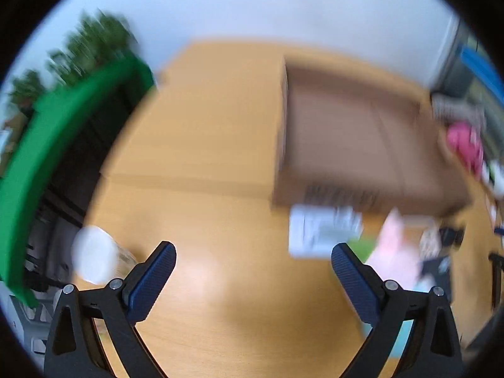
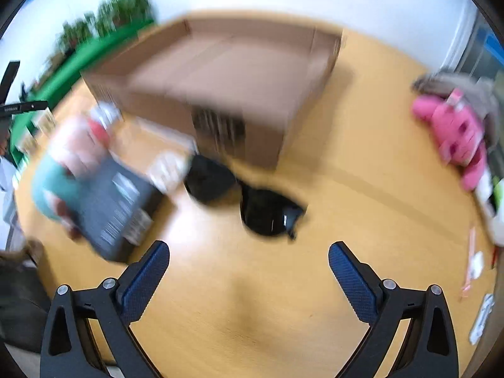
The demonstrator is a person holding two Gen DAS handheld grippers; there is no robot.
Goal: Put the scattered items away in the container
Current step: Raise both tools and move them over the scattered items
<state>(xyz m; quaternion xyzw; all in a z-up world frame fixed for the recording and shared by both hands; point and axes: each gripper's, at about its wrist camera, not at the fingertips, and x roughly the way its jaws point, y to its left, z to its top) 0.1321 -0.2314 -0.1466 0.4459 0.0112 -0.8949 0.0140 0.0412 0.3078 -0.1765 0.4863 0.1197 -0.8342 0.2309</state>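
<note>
Cardboard box: dark print on its near wall, centre of my right view; too smeared for me to read
Dark packet: pale lines of print, left of frame; illegible
White card: grey marks, lower right of my left view; unreadable

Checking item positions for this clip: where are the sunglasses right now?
In the right wrist view, the sunglasses lie on the table, just ahead of the open right gripper, by the cardboard box.

My gripper fingers wear blue textured pads on black arms. Black sunglasses lie on the yellow-tan wooden table, a plain brown cardboard box far, a bright pink toy right.
</note>
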